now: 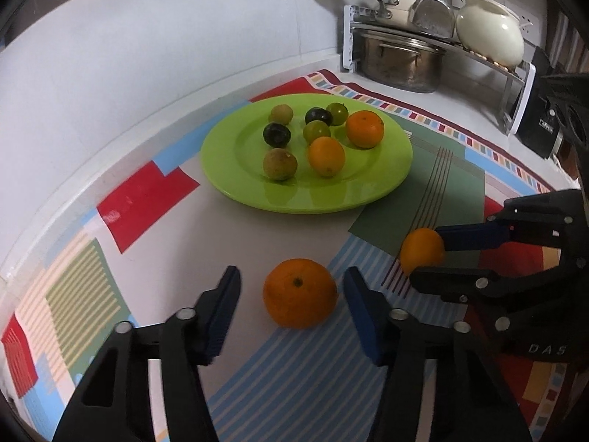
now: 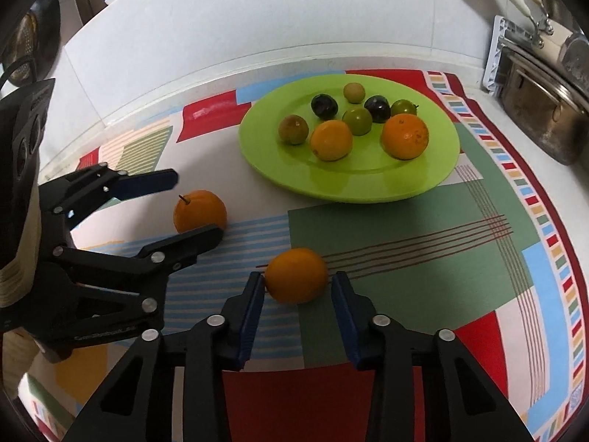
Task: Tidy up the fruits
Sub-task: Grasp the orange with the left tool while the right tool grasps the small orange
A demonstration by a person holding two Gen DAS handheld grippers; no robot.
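A green plate (image 1: 257, 191) (image 2: 279, 169) on the patterned mat holds two oranges, dark plums and several green-brown fruits. A big orange (image 1: 300, 297) (image 2: 200, 211) lies on the mat between the open fingers of my left gripper (image 1: 292, 281) (image 2: 197, 204), untouched. A smaller orange (image 2: 296, 275) (image 1: 422, 250) lies on the mat between the fingers of my right gripper (image 2: 297, 283) (image 1: 429, 254). Its left pad touches the fruit; a slim gap shows on the right.
A dish rack (image 1: 434, 40) with a steel pot (image 1: 401, 60), pans and a cream teapot (image 1: 491, 29) stands at the back right. A black appliance (image 1: 541, 125) sits beside it. The white wall rims the counter at the back and left.
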